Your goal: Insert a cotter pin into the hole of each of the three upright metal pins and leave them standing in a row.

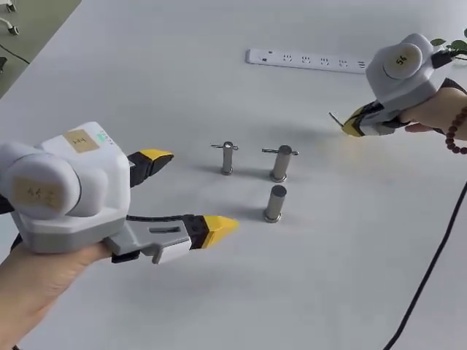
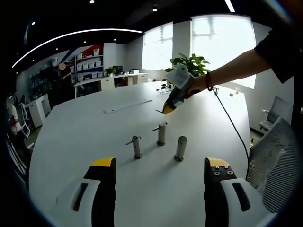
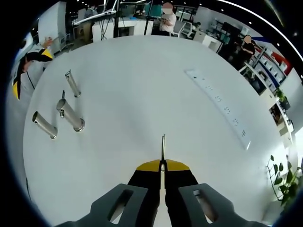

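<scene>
White table, wide and mostly bare. The left gripper view looks across it to the room behind: tall windows and a leafy plant at the far edge.

Left gripper, low left in the head view, held in a hand. Jaws spread wide, yellow tips far apart, nothing between them. Its own view confirms this: the three pins show in the gap, well ahead of the tips.

Right gripper, upper right in the head view, above the table and well apart from the pins. Its own view shows the jaws pressed together on a loose cotter pin, which pokes straight out past the tips. In the head view that pin is a thin sliver.

Power strip, long and white, flat at the far side. A black cable runs down the right.

Three metal pins, upright, in a triangle near mid-table:
- left pin, thinnest, with a seated cotter pin through its top;
- right pin, beside it, with a second seated cotter pin crosswise;
- front pin, just before the right pin, top bare.

The right gripper view catches them from the far side, small at its left edge.
</scene>
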`<state>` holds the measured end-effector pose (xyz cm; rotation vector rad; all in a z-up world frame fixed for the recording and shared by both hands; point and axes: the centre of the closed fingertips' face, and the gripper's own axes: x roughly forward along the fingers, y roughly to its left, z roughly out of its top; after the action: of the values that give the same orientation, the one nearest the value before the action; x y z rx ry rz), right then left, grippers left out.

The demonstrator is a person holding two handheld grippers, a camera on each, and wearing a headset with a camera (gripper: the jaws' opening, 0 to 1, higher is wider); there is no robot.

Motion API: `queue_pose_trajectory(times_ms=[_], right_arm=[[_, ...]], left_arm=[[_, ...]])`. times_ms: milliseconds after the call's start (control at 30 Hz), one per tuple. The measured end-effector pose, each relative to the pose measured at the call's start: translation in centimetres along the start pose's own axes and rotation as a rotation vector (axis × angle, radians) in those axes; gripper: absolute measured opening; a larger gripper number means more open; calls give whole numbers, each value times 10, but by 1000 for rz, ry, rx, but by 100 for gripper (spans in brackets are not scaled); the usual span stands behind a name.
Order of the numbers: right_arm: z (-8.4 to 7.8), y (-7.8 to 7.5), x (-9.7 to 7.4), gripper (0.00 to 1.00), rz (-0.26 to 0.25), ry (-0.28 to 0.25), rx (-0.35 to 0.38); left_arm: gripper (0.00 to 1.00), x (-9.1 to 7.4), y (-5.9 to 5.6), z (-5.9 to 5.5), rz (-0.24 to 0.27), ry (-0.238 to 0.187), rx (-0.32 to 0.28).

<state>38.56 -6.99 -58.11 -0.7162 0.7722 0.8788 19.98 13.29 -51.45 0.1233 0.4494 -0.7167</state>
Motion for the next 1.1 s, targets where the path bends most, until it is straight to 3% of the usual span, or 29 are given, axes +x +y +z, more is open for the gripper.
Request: queue_pose_trajectory(times_ms=[133, 433, 500, 600, 933, 1100], right_arm=[[5, 7, -12, 0, -10, -29, -68], [27, 47, -43, 0, 3, -111, -251], [30, 50, -43, 0, 8, -124, -267], [39, 69, -53, 0, 21, -150, -304], [55, 118, -71, 0, 67, -191, -375], [60, 140, -75, 0, 100, -209, -410]], left_arm=[[73, 1, -1, 5, -3, -5, -4], [61, 7, -12, 18, -62, -21, -28], [58, 9, -16, 20, -81, -20, -33], [56, 12, -18, 22, -96, -18, -42], [43, 23, -23, 28, -150, -12, -135], [38, 32, -25, 29, -174, 1, -217]])
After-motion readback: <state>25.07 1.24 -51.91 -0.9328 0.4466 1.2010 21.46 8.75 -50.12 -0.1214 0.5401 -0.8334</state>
